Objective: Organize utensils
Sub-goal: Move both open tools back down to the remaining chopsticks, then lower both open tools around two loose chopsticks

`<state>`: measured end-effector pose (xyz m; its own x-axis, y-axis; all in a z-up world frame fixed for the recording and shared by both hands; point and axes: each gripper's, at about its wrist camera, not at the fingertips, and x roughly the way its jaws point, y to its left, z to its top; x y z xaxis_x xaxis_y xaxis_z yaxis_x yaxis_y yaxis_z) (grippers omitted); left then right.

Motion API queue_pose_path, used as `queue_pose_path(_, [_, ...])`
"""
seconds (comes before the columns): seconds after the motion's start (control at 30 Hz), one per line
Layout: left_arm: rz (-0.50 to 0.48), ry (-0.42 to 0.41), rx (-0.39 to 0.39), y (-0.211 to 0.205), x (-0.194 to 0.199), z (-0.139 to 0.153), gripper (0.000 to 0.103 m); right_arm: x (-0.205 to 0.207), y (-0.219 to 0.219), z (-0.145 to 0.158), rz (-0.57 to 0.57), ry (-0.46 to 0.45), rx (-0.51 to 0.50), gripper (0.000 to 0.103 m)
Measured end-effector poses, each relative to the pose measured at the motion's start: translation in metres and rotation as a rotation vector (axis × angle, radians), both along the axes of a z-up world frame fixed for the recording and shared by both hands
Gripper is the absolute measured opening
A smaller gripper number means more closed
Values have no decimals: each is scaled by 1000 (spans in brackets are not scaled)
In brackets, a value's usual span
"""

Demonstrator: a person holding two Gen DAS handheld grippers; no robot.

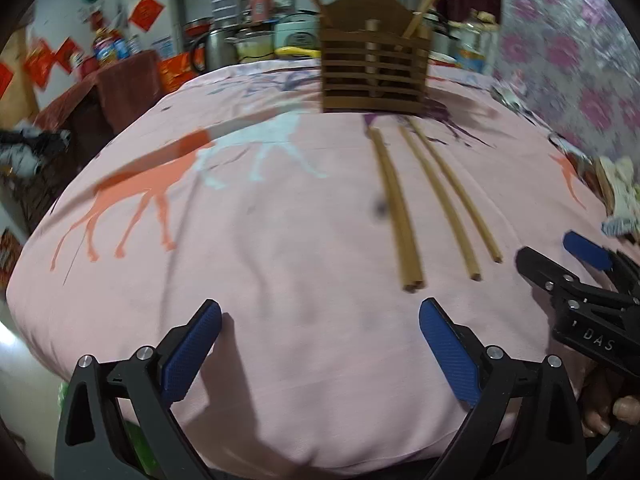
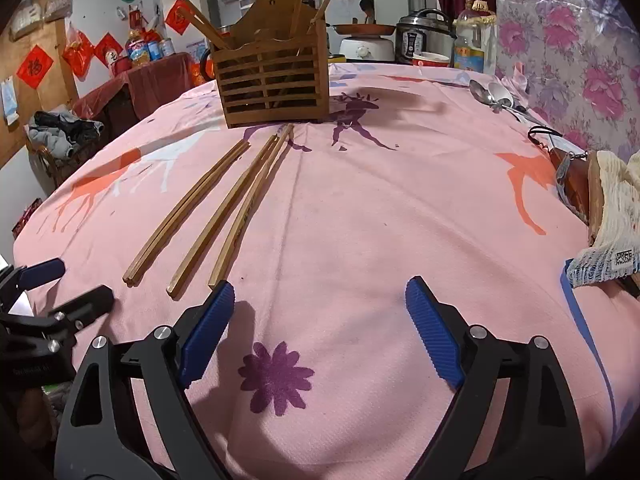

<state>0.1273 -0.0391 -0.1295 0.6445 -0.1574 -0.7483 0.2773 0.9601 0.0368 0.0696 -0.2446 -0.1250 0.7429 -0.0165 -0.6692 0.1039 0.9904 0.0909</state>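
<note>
Several wooden chopsticks (image 2: 224, 204) lie on the pink tablecloth in front of a slatted wooden utensil holder (image 2: 276, 84) that has a few chopsticks standing in it. They also show in the left wrist view (image 1: 432, 200), with the holder (image 1: 374, 72) behind. My left gripper (image 1: 320, 344) is open and empty, low over the cloth, left of the chopstick ends. My right gripper (image 2: 320, 320) is open and empty, its left finger (image 2: 208, 332) just short of the nearest chopstick end. Two metal spoons (image 2: 494, 96) lie at the far right.
The round table's pink cloth (image 2: 380, 220) has deer prints. A cloth-wrapped bundle and a brown case (image 2: 600, 200) lie at the right edge. A rice cooker (image 2: 424, 36), bottles and pots crowd behind the table. A floral wall runs along the right.
</note>
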Motion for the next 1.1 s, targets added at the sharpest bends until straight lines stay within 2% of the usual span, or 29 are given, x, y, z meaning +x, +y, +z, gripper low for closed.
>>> queue_pose_path(0.13, [8, 1, 20, -5, 8, -2, 98, 0, -1, 0, 3, -1, 3, 86])
queue_pose_path(0.27, [96, -4, 44, 12, 22, -1, 98, 0, -1, 0, 3, -1, 3, 86])
queue_pose_path(0.43, [211, 42, -10, 50, 39, 1, 98, 0, -1, 0, 2, -1, 2, 86])
queue_pose_path(0.57, [164, 27, -28, 42, 33, 5, 98, 0, -1, 0, 2, -1, 2, 86])
queue_pose_path(0.73, [79, 6, -5, 19, 20, 1, 98, -1, -1, 0, 3, -2, 2, 86])
queue_pose_path(0.9, [59, -8, 17, 7, 25, -1, 96, -1, -1, 0, 2, -2, 2, 86])
queue_pose_path(1.0, [49, -16, 18, -1, 35, 0, 78, -1, -1, -1, 2, -2, 2, 86])
queue_pose_path(1.07, [60, -18, 15, 1, 40, 2, 50, -1, -1, -1, 2, -2, 2, 86])
queue_pose_path(1.1, [70, -18, 11, 4, 42, 2, 46, -1, -1, -1, 3, -2, 2, 86])
